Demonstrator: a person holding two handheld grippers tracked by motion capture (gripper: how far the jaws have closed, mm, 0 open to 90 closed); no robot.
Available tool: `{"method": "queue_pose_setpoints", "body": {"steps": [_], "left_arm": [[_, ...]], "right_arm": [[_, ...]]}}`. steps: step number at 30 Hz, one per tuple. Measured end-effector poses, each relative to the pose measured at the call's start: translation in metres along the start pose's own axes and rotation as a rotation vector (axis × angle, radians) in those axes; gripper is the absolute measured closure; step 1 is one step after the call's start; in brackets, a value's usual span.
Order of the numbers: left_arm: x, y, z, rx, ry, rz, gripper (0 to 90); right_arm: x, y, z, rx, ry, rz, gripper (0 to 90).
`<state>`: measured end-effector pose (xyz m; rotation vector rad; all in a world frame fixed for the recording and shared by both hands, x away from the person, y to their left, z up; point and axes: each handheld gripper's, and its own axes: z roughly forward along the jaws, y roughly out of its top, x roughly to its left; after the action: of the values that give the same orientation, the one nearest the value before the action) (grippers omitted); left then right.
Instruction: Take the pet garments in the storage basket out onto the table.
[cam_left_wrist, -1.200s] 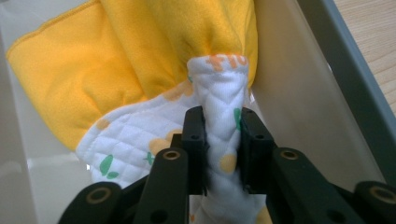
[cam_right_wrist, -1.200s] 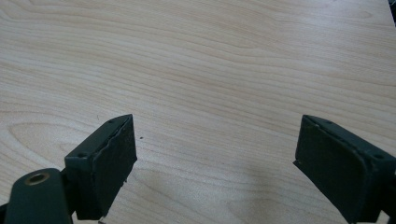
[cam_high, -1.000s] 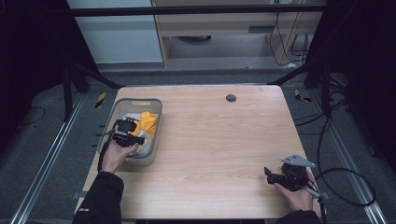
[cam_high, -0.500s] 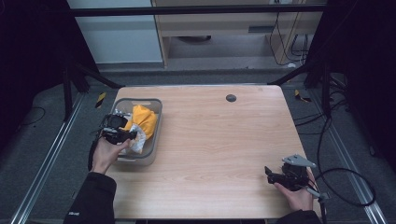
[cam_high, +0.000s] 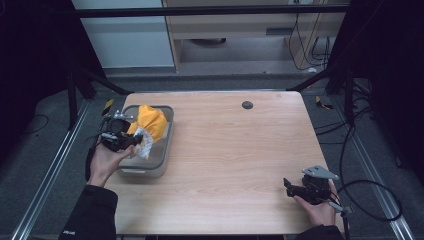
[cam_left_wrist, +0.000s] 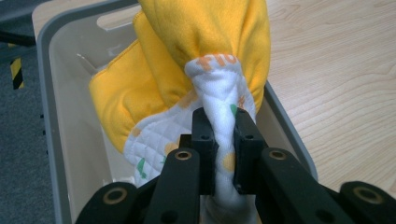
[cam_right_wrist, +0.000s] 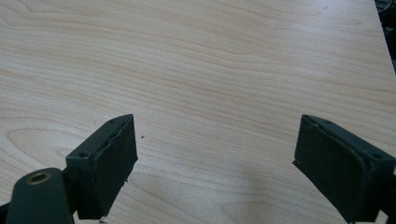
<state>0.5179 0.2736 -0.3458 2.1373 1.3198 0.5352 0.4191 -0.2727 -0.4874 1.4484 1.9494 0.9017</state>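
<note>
Gripping: the left gripper (cam_left_wrist: 219, 149) has its jaws closed tight on a bunched white quilted edge of a yellow cloth (cam_left_wrist: 205, 51), at the grey bin's left rim.
Cloth: lifted, its upper part above the grey bin (cam_high: 162, 150), its lower folds trailing inside the bin.
Right gripper: the right gripper (cam_right_wrist: 215, 163) has jaws spread wide, holding nothing, over bare wooden table (cam_high: 240, 165) well right of the bin.
Bin: near the table's left edge.
Doing it well: probably lift straight up until the trailing folds pass the bin's rim, pinching firmly so the thin edge does not slip.
Hard to see: the cloth's lowest folds and the bin's floor are hidden; orange lettering on the cloth is cut off.
</note>
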Motion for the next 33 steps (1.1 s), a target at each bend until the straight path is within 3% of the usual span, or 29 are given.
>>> {"method": "queue_pose_setpoints", "body": {"steps": [6, 18, 33], "left_arm": [[-0.006, 0.002, -0.008, -0.005, -0.012, 0.027, 81.7], [-0.025, 0.010, -0.023, -0.021, -0.074, 0.093, 81.7], [-0.056, 0.020, -0.021, -0.020, -0.146, 0.168, 81.7]], "right_arm": [[0.000, 0.000, 0.000, -0.007, -0.003, -0.002, 13.0], [0.000, 0.000, -0.002, -0.017, 0.002, 0.002, 12.9], [-0.001, 0.001, -0.004, -0.035, 0.001, 0.003, 12.8]]}}
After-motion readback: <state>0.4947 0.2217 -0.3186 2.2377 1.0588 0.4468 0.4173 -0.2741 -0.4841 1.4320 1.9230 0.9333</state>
